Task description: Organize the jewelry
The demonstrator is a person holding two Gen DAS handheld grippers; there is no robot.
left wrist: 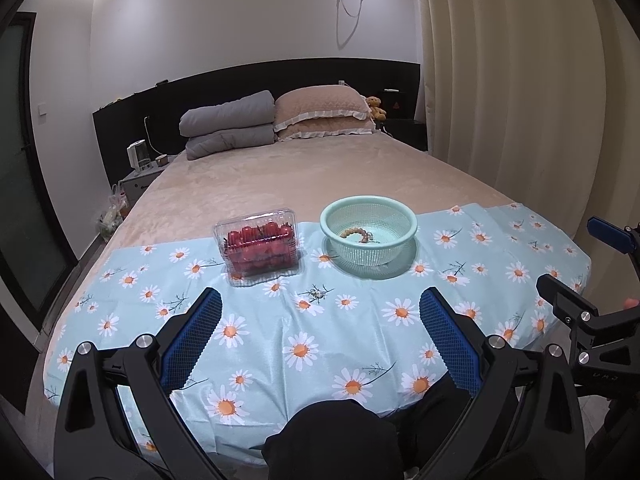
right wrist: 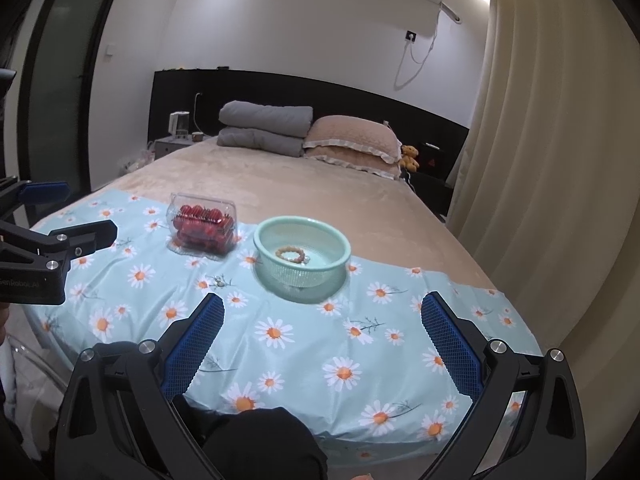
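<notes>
Both grippers, left gripper [left wrist: 320,312] and right gripper [right wrist: 322,316], are hovering spread and empty; small jewelry piece [left wrist: 317,292] is lying on cloth at 12 o'clock from left fingers, nearer left.

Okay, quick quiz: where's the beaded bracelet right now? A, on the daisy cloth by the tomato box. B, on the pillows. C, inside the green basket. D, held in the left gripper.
C: the bracelet lies on the floor of the green basket, and both grippers are open and empty.
</notes>
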